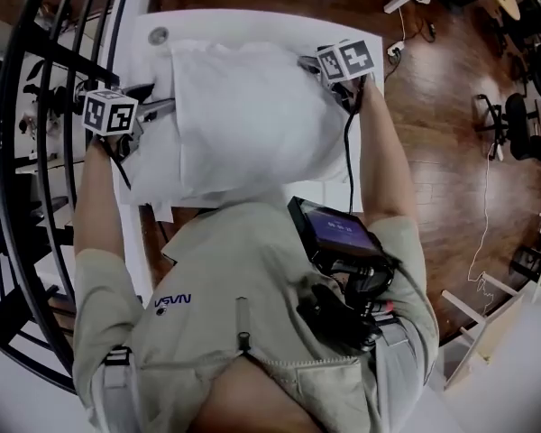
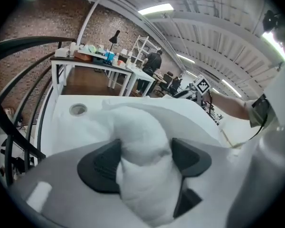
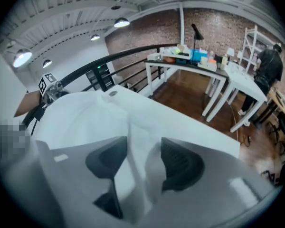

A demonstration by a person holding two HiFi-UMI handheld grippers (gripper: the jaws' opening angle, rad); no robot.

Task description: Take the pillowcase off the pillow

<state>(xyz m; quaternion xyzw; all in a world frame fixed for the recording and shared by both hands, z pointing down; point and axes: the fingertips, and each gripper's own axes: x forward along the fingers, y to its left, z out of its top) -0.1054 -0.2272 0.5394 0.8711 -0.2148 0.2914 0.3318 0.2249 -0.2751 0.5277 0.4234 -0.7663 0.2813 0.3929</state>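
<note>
White table (image 1: 252, 21) holds the pillow (image 1: 243, 115), lying just before the person. Left gripper (image 2: 145, 158) jaws stand wide around a pillow bulge. Right gripper (image 3: 137, 158) jaws are apart, with a loose fabric fold between them.

There is one pillow (image 1: 243, 115), one table (image 1: 252, 23), and two grippers: a left gripper (image 1: 165, 107) and a right gripper (image 1: 308, 62).

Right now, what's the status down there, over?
Left gripper open, pillow bulging between its jaws. Right gripper open around a pillowcase fold. Pillow lies cased on the white table. Nothing in the way.
</note>
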